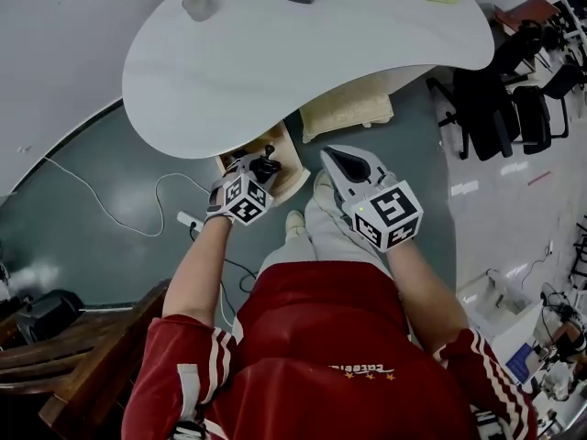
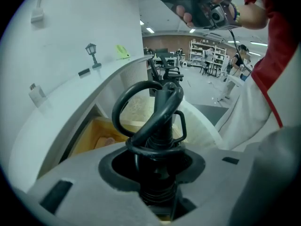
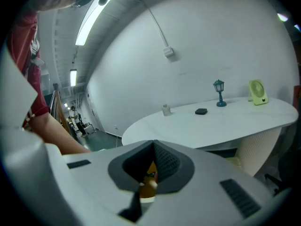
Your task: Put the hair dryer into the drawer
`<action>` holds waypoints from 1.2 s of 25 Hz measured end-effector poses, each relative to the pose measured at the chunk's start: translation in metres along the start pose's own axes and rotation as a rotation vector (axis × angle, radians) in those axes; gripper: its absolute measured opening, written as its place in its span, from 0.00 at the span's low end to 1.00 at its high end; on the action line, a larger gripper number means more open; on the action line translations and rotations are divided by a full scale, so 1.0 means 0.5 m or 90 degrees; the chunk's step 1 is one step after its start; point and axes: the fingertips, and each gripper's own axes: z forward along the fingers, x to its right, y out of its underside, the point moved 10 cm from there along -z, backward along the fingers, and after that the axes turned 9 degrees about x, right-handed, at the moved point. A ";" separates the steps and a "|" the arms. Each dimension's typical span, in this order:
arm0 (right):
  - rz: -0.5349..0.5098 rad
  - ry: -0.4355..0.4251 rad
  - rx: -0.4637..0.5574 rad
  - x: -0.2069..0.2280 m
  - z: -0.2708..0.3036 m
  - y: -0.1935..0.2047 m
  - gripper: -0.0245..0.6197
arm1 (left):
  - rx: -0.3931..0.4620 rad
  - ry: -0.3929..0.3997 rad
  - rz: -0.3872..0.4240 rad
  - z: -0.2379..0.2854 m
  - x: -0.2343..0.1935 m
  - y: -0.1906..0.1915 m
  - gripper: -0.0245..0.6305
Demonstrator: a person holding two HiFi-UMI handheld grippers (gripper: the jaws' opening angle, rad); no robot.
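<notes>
1. Head view: the red jacket (image 1: pixel 321 365) fills the bottom edge, and both forearms reach out from it. The left gripper (image 1: pixel 253 174) pinches the hair dryer (image 1: pixel 267 165) by its black cord end, above the open drawer (image 1: pixel 292 178). The right gripper (image 1: pixel 337 159) hangs just beside it, jaws pressed together and empty. The white table (image 1: pixel 275 53) overhangs the back of the drawer. Its ribbed pedestal (image 1: pixel 347 108) stands close on the right, and a power strip (image 1: pixel 188 219) lies on the floor to the left.
2. Left gripper view: the grey pads clamp the dryer's ribbed collar, and the cord loop (image 2: pixel 123 108) stands up ahead of them. The drawer's yellow inside shows lower left, under the table's rim. The best approach, I judge, is low and slanted beneath that rim, letting go only once the loop also sits inside the walls.
3. Right gripper view: the pads meet with nothing gripped, and there is open room above the tabletop. This gripper is best kept out to the side, free to push the drawer afterwards.
</notes>
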 end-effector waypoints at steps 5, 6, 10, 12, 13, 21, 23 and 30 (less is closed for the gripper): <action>-0.003 -0.007 -0.022 0.014 0.018 0.024 0.05 | -0.042 0.016 0.006 0.038 -0.001 0.013 0.29; 0.000 -0.006 -0.025 0.017 0.018 0.027 0.05 | -0.050 0.020 0.006 0.046 -0.002 0.016 0.29; 0.021 0.002 -0.036 0.032 0.015 0.036 0.05 | -0.072 0.047 -0.016 0.075 -0.001 0.030 0.29; 0.026 0.004 -0.041 0.039 0.012 0.041 0.05 | -0.085 0.055 -0.020 0.089 0.001 0.039 0.29; 0.027 0.005 -0.043 0.042 0.011 0.043 0.05 | -0.092 0.056 -0.017 0.096 0.001 0.042 0.29; 0.032 0.015 -0.052 0.060 0.008 0.044 0.05 | -0.157 0.039 0.029 0.160 -0.017 0.039 0.30; 0.032 0.018 -0.053 0.063 0.010 0.042 0.05 | -0.173 0.040 0.036 0.173 -0.019 0.045 0.30; 0.032 0.019 -0.062 0.068 0.009 0.043 0.05 | -0.167 0.071 0.016 0.178 -0.014 0.045 0.33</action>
